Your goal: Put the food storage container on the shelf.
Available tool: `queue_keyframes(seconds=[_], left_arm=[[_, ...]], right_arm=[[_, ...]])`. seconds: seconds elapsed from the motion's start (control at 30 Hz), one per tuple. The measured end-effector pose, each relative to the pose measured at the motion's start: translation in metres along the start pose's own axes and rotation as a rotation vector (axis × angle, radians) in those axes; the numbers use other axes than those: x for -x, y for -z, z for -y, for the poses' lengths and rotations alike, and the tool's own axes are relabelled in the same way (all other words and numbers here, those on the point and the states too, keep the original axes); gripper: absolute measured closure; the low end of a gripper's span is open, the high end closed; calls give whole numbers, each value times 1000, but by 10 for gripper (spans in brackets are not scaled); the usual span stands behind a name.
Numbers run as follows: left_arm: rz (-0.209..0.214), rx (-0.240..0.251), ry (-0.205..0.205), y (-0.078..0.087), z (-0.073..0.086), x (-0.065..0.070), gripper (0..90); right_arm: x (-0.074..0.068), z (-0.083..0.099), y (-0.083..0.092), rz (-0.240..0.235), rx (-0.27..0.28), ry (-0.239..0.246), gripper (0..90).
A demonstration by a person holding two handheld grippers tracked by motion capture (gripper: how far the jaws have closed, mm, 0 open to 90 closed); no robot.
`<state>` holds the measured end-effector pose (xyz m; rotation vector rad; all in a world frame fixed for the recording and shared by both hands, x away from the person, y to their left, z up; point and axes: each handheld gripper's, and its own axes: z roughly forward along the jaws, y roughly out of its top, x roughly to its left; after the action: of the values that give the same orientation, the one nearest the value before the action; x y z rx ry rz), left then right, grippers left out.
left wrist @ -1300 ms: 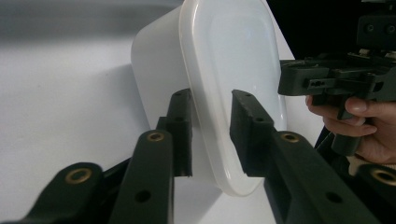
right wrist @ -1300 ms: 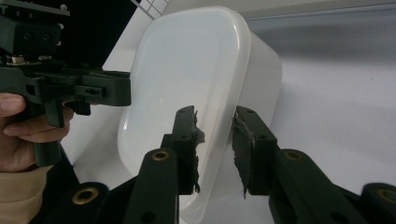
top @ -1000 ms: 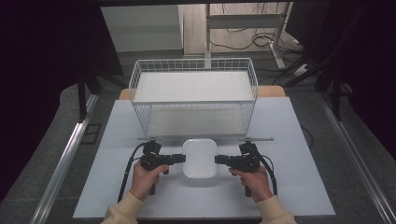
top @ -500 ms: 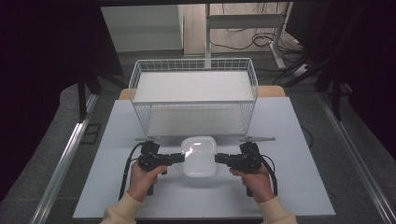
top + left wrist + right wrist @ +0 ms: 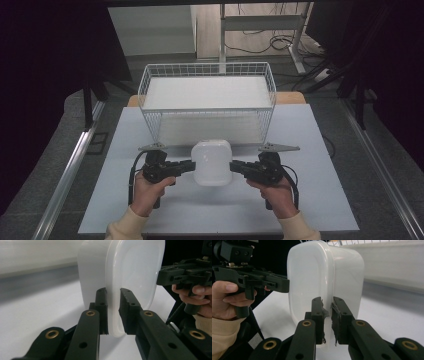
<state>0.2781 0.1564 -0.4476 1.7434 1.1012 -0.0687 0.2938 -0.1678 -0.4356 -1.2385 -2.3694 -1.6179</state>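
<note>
White surface under me. My left fingers & right fingers both pinched tight on the rim of a white plastic container, held betw. them just in front of wire basket.

The tub is milky white and a bit see-through, with no pattern on it. The left gripper is black, and so is the right gripper. In the gripper views their jaws have small round gold rings. Each gripper has a grey plate on top. The wire basket is white, made of thin crossed wires like a grid. The table is plain pale white. The person's sleeves are cream. The floor is dark grey and speckled.
</note>
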Motion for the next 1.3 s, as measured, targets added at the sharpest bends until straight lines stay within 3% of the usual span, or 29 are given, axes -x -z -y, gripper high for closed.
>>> queue_keyframes(seconds=[0.27, 0.83, 1.3], left_arm=[[6, 25, -33, 9, -7, 7, 773], [-24, 74, -89, 26, -27, 20, 768], [-50, 103, -137, 43, -75, 23, 767]], right_arm=[[-12, -10, 10, -4, 31, 59, 806], [-26, -30, 18, -4, 78, 119, 809], [-32, -76, 19, -2, 112, 173, 809]])
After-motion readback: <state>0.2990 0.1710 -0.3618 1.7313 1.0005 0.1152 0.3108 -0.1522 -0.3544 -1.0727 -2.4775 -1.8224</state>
